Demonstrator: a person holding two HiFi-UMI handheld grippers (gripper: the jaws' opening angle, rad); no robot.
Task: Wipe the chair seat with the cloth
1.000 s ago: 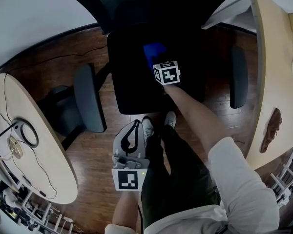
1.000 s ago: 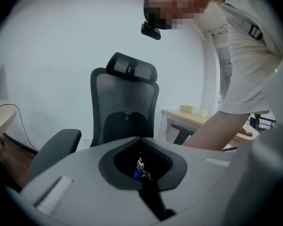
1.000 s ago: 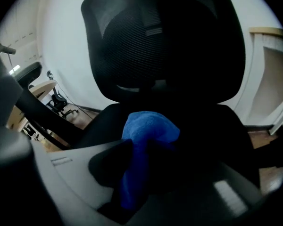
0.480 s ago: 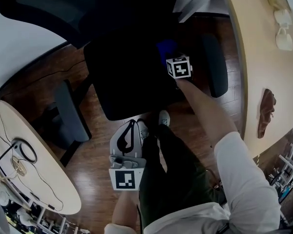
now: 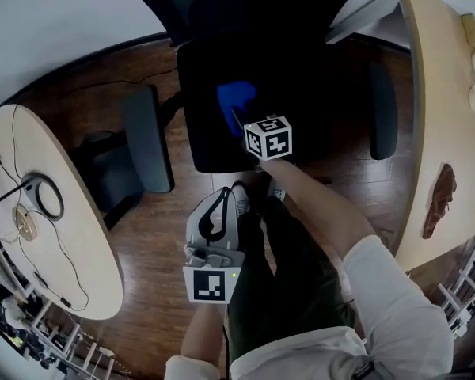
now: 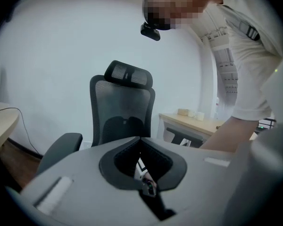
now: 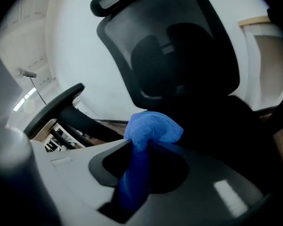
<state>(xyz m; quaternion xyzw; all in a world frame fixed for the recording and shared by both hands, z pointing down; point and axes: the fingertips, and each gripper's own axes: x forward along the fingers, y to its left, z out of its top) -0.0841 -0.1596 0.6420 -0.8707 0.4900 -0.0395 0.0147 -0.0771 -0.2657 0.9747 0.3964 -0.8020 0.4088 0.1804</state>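
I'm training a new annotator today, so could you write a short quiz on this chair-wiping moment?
1. Which one clamps the cloth? A) left gripper B) right gripper C) neither
2. True or false: the left gripper rests on the seat.
3. Fill in: the cloth's colour is ____.

Key: 1 B. 2 False: it hangs over the floor, jaws together and empty. 3 blue.
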